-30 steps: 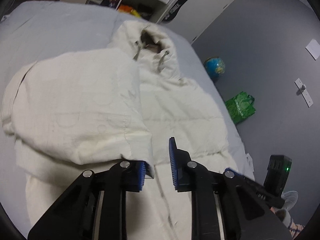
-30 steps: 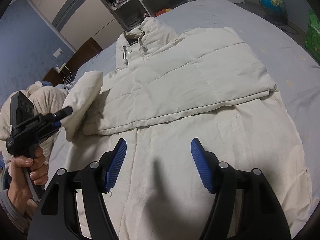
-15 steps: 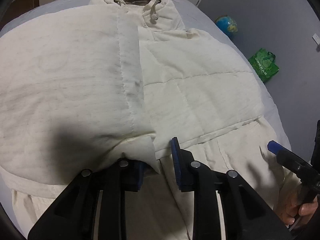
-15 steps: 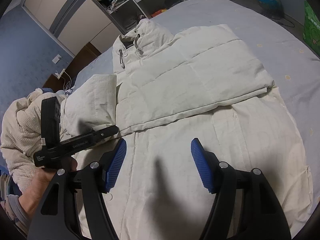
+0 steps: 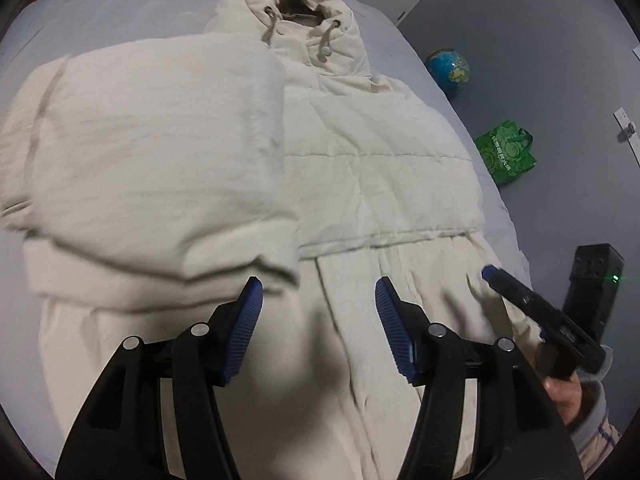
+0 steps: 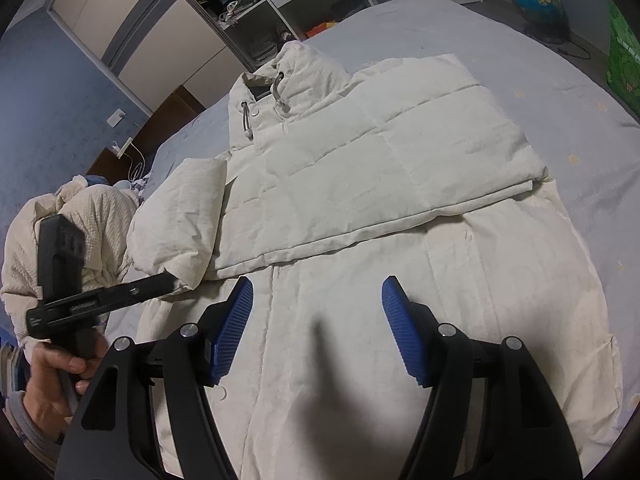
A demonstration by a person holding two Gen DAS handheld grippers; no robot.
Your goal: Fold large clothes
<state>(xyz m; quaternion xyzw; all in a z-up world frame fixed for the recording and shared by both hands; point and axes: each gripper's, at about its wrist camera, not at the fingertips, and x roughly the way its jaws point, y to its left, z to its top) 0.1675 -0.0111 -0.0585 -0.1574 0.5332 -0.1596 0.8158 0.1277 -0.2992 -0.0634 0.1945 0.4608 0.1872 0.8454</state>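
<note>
the puffy cream coat (image 5: 372, 168) lies spread across the bed (image 5: 120, 12), both sides folded in. left gripper (image 5: 316, 320) jaws opening, empty; right gripper (image 6: 316, 324) jaws spread, empty. soft, bulky, light, likely springy: grip the hem corners.

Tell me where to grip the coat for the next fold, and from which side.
Take the coat by its bottom hem, probably at both corners, coming from the near edge below the folded sleeves. The lower half lies flat and single-layered toward both tools, ready to lift up toward the hood.
</note>
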